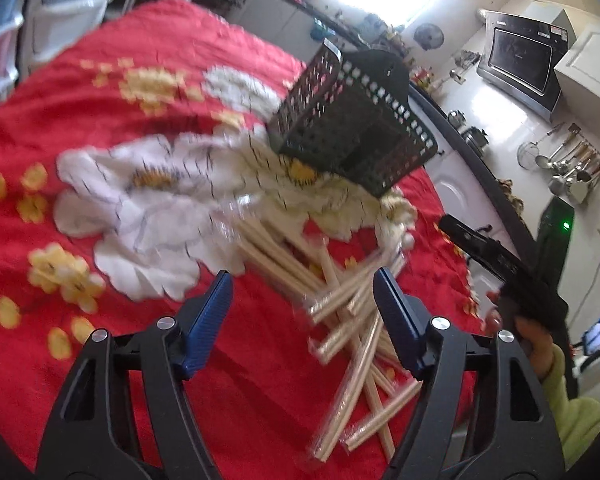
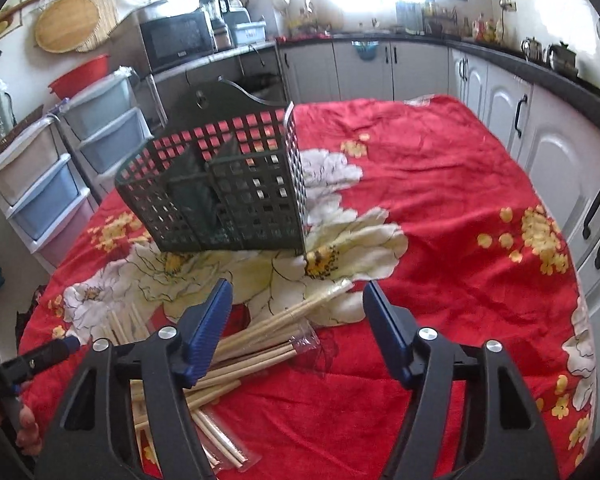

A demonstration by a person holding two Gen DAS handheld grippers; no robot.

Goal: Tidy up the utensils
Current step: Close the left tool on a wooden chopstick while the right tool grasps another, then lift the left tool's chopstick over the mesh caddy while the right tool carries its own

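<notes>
The worktop (image 2: 440, 208) in front of me was the biggest thing, covered edge to edge by a red cloth with large white and yellow flowers. On it, past the middle, stood the black lattice basket (image 2: 220, 188), upright with a divider inside and nothing in it that I could see.

Nearer to me lay the chopsticks (image 1: 340, 312), a loose heap of pale wooden pairs in clear wrappers, crossing one another at all angles on the red cloth. None had reached the basket; the pile sat near it but apart, on my side.

My left tongs (image 1: 304, 316) hung over that heap, angled down, released, with sticks visible below the gap but no pad pressing on any. My right tongs (image 2: 296, 328) were likewise released and empty, their gap mostly over bare cloth, with the chopsticks (image 2: 260, 344) under and just beside the left-hand pad (image 2: 210, 330). Seen from the left side, my right hand (image 1: 536, 340) gripped its handle in a yellow-green sleeve.

As I judged it, the job had barely begun. To do this pick well, I needed to choose a top pair lying free of the others, line the pads across its length rather than along it, and close near the middle so it would not swing or drag its neighbours.
</notes>
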